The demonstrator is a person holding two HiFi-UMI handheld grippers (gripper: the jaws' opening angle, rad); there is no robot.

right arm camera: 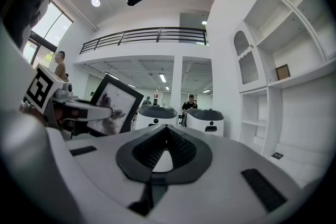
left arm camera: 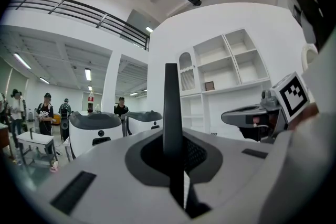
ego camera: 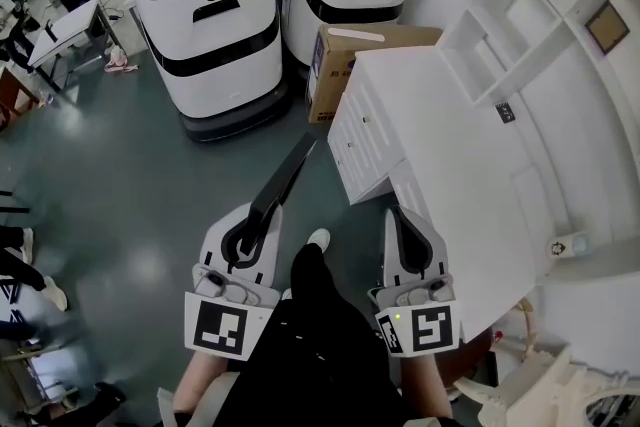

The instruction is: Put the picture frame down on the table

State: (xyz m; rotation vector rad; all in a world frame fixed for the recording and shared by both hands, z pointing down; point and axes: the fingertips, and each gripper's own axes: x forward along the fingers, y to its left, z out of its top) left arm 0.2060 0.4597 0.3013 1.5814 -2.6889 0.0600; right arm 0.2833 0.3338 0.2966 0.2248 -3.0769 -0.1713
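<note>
Left gripper (ego camera: 243, 237) jaws are pressed onto the picture frame (ego camera: 287, 177), which is pinched by one edge and held out ahead (seen edge-on as a thin dark bar in the left gripper view). It is carried above the floor (ego camera: 120, 185), beside the drawer-side edge of the white table (ego camera: 450, 105) and apart from it. Right gripper (ego camera: 404, 220) jaws are pressed together with nothing between them, and that gripper is seen by the table's near corner.
</note>
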